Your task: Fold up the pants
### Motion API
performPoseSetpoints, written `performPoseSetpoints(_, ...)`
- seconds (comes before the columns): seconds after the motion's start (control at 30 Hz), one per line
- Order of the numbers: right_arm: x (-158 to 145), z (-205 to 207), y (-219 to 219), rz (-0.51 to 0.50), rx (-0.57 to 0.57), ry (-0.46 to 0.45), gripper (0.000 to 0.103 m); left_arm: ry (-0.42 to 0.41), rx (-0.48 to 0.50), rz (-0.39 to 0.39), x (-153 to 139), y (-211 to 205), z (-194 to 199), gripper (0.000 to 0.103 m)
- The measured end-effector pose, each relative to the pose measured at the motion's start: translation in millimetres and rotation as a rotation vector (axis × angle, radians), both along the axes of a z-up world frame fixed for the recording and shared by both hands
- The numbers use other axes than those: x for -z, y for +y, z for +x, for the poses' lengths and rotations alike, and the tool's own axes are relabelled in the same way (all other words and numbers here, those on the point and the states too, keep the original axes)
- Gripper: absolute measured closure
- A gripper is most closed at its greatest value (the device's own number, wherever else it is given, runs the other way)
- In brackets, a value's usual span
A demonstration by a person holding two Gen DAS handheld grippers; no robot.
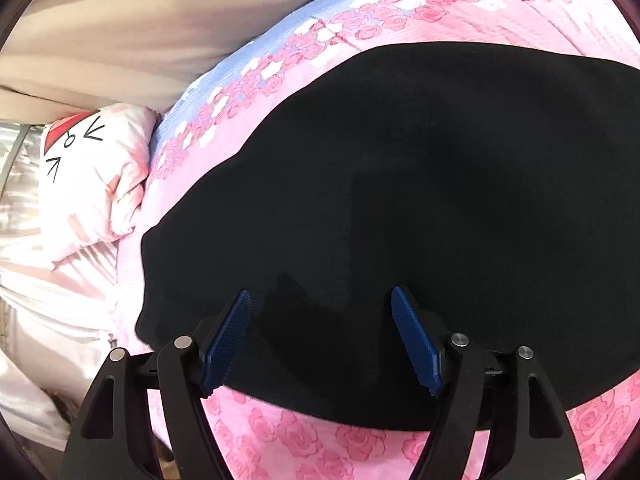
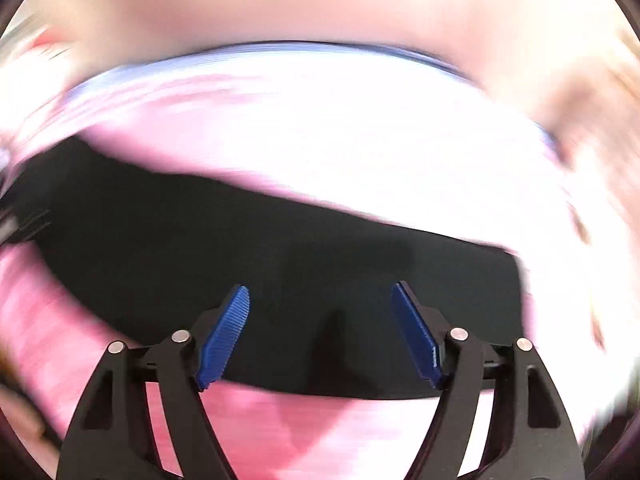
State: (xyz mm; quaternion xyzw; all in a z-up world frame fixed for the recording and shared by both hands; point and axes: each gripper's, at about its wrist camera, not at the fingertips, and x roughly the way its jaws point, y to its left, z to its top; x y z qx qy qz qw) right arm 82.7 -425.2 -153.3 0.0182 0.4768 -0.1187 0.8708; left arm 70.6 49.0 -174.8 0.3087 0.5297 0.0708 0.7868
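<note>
Two grippers over one bed, both with fingers spread wide, nothing pinched. Biggest first: pink bedspread point(image 1: 320, 436) with rose print, covering nearly the whole left wrist view, pale blue band point(image 1: 240, 68) with white patches and a rose border running along its far side. Same bedspread point(image 2: 360, 152) in right wrist view, heavily blurred and washed out white-pink, blue edge barely readable at the top. Next: black pants point(image 1: 420, 200), laid flat on the bedspread, filling the centre and right of the left view, rounded edge at the left, near edge crossing just behind the fingertips; faint vertical fold line or seam visible mid-cloth, can't tell which. Pants point(image 2: 280, 280) in right view as a long dark strip running left to right, squared end at the right, near edge straight along the bottom. Beige wall or curtain point(image 1: 140, 28) beyond the bed, upper left. Pink-white pillow point(image 1: 92, 176) with a cartoon face and red patch, at the left, just beside the bedspread edge, well apart from the pants. Rumpled pale pink bedding point(image 1: 52, 292) under and below the pillow. Left gripper point(image 1: 320, 336) hanging over the near part of the pants, blue ribbed pads point(image 1: 228, 340) apart, contact with cloth not readable. Right gripper point(image 2: 320, 332) likewise over the near edge of the pants, blue pads point(image 2: 416, 336) apart, touching or not unclear.
</note>
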Motion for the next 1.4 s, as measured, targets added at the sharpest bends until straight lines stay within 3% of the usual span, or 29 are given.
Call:
performPoseSetpoints(0.07, -1.4, 1.3, -61.2, 0.014, 0.097, 0.012, 0.041, 0.001, -0.027, -0.037, -9.5, -5.7, -3.3, 0.033)
performPoseSetpoints(0.13, 5.1, 5.5, -89.3, 0.035, 0.110, 0.039, 0.041, -0.009, -0.034, -0.051, -15.8, -15.0, -11.1, 0.032)
performPoseSetpoints(0.17, 13.2, 7.1, -95.3, 0.054, 0.091, 0.068, 0.050, -0.001, -0.026, -0.046, -14.2, -20.7, -15.9, 0.032)
performPoseSetpoints(0.2, 23.1, 13.5, -95.9, 0.086, 0.039, 0.108, 0.083, 0.022, -0.012, -0.036, -8.9, -28.7, -22.6, 0.032)
performPoseSetpoints(0.23, 25.9, 19.1, -91.0, 0.081, -0.008, 0.125, 0.092, 0.045, -0.005, -0.022, -2.5, -36.3, -27.9, 0.032)
performPoseSetpoints(0.37, -11.3, 27.6, -88.5, 0.007, -0.048, -0.023, 0.096, 0.015, 0.034, 0.075, 6.4, -52.1, -36.8, 0.033)
performPoseSetpoints(0.4, -8.5, 31.2, -95.9, 0.016, -0.036, -0.037, 0.095, 0.010, 0.044, 0.092, 7.7, -54.2, -37.9, 0.033)
performPoseSetpoints(0.43, 6.2, 40.2, -101.1, 0.018, -0.034, 0.008, 0.093, 0.009, 0.045, 0.099, 8.9, -55.2, -38.0, 0.033)
performPoseSetpoints(0.47, 23.4, 44.9, -102.6, 0.016, -0.060, 0.070, 0.083, 0.007, 0.036, 0.096, 9.6, -55.2, -37.3, 0.033)
performPoseSetpoints(0.5, 18.0, 39.6, -103.2, -0.008, -0.073, 0.010, 0.073, 0.004, 0.028, 0.095, 10.3, -55.6, -36.3, 0.033)
performPoseSetpoints(0.57, 2.8, 32.3, -107.0, -0.012, -0.015, 0.033, 0.064, 0.004, 0.026, 0.105, 11.2, -56.5, -33.3, 0.033)
performPoseSetpoints(0.63, -31.2, 8.9, -103.6, 0.077, 0.022, -0.102, 0.064, 0.013, 0.030, 0.107, 9.1, -52.7, -30.9, 0.033)
performPoseSetpoints(0.67, -33.2, 1.5, -99.1, 0.147, 0.017, -0.110, 0.064, 0.016, 0.023, 0.096, 7.4, -52.1, -30.9, 0.033)
performPoseSetpoints(0.73, -12.0, -5.3, -91.9, 0.212, -0.016, -0.033, 0.068, 0.019, -0.009, 0.053, 3.9, -48.1, -30.8, 0.033)
performPoseSetpoints(0.77, 16.0, -10.6, -93.0, 0.186, -0.006, 0.066, 0.069, 0.019, -0.019, 0.042, 4.6, -43.0, -28.3, 0.033)
performPoseSetpoints(0.8, 15.9, -25.7, -98.1, 0.197, -0.007, -0.017, 0.073, 0.016, -0.030, 0.035, 4.7, -42.7, -28.3, 0.033)
performPoseSetpoints(0.87, 5.9, -33.2, -111.3, 0.275, 0.103, -0.004, 0.079, 0.019, -0.035, 0.023, 2.2, -45.8, -27.8, 0.033)
performPoseSetpoints(0.93, -15.5, -44.3, -112.3, 0.299, 0.184, -0.046, 0.070, 0.014, -0.023, -0.037, -11.2, -49.0, -27.9, 0.032)
performPoseSetpoints(1.0, -25.5, -55.9, -111.6, 0.319, 0.231, -0.087, 0.033, -0.016, -0.026, -0.112, -28.5, -54.1, -27.7, 0.032)
performPoseSetpoints(1.17, -11.0, -79.1, -106.5, 0.443, 0.349, -0.098, 0.033, 0.009, -0.049, -0.243, -44.1, -66.7, -20.6, 0.032)
performPoseSetpoints(1.33, 31.5, -99.8, -103.5, 0.588, 0.494, -0.123, 0.033, 0.025, -0.063, -0.270, -48.0, -74.8, -17.8, 0.032)
performPoseSetpoints(1.4, 35.3, -108.4, -106.8, 0.650, 0.539, -0.197, 0.032, 0.028, -0.069, -0.273, -49.6, -73.2, -17.4, 0.032)
